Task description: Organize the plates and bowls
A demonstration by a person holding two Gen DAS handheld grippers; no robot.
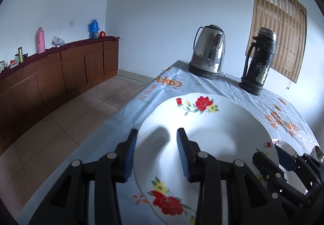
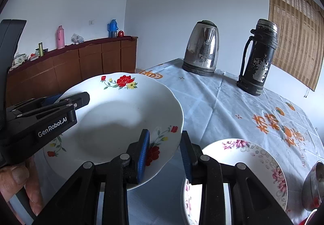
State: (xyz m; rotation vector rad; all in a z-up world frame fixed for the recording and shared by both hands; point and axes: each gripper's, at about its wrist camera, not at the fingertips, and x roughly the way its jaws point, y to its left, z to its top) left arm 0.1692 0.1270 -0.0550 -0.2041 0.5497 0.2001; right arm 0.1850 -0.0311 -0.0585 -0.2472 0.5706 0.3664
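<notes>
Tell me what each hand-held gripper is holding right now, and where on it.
Both straddle the red-flowered plate at its rim: left hand-held gripper on its left edge, right hand-held gripper on its right. Whether either is clamped cannot be told.

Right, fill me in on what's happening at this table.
A person with a claw in each hand is sorting dishes. Both claws straddle opposite rims of the red-flowered plate: the left claw on one side, the right claw on the other, jaws open, with a gap still visible. A pink-flowered plate lies on the tablecloth just beside it. The kettle and flask stand behind.
</notes>
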